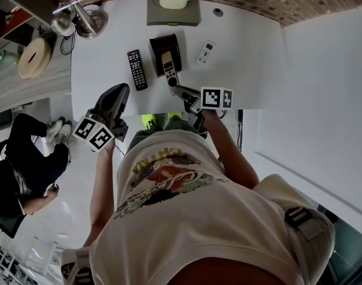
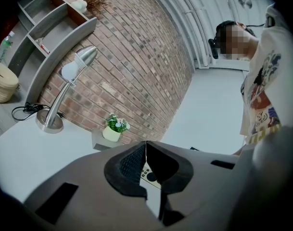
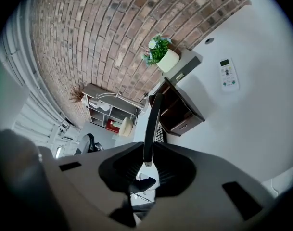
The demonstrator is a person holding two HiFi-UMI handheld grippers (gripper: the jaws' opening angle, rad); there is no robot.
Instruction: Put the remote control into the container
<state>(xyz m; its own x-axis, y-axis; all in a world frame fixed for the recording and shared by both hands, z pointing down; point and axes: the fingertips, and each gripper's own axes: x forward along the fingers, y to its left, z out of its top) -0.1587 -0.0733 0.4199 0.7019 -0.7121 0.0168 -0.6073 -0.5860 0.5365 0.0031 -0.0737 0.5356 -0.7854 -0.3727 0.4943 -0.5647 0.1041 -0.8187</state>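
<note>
The right hand-held gripper [image 3: 147, 160] is clamped narrowly on the near end of the remote control [image 3: 151, 124]. In its own view the remote control is seen edge-on, a thin dark bar running up out of the jaws toward the container [image 3: 182, 112]. In the head view the same right hand-held gripper [image 1: 176, 86] sits at the counter's [image 1: 252, 52] near edge. The remote control [image 1: 167, 63] reaches forward from it, with its far end over or inside the dark open container [image 1: 159, 42]. Whether that end already rests on the bottom I cannot tell.

By my judgement the remote control is light, stiff plastic with a smooth casing, so it will not bend but could slip or pivot in the pads. Held by one end, its length works as a lever. A grip nearer the middle, across the narrow sides and clear of the buttons, would be steadier. It should tolerate being lowered and let go close to the bottom.

The left hand-held gripper [image 2: 146, 148] has its jaws together with nothing in them, and it hovers off the counter's near-left edge [image 1: 112, 103]. A black remote [image 1: 137, 69] lies left of the container, and a white remote [image 1: 205, 52] lies to its right.
</note>
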